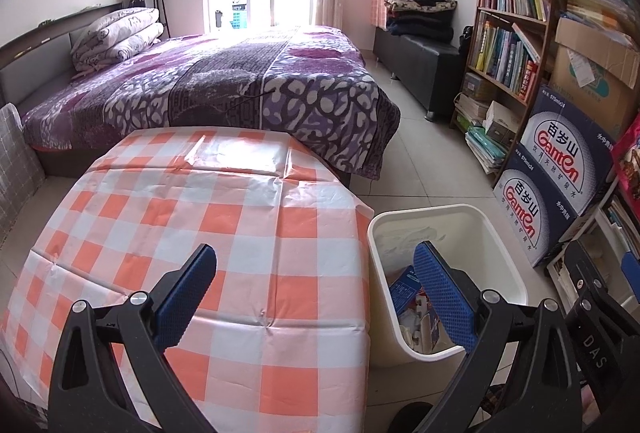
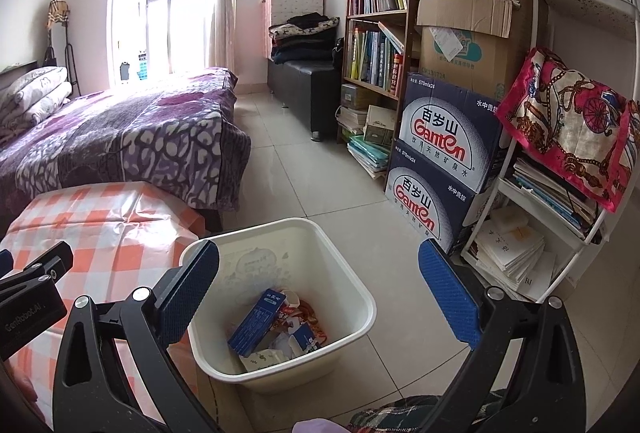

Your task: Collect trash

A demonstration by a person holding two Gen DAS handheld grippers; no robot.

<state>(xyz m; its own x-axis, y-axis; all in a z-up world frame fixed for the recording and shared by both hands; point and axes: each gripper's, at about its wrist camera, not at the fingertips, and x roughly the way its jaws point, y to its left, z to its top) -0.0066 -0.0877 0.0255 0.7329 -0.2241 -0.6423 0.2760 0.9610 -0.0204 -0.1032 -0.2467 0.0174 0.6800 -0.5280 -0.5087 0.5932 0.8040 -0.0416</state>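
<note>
Hovering over the checked tablecloth [image 1: 240,233] at my ten o'clock, my left gripper [image 1: 316,289] is spread wide and carries nothing; the cloth shows no litter that I can see. At my two o'clock, my right gripper [image 2: 320,289] also gapes empty above the white bin [image 2: 352,285] on the floor beside the table. A blue carton [image 2: 256,317] and crumpled wrappers [image 2: 300,317] lie inside, so I judge the collecting nearly or fully done.
</note>
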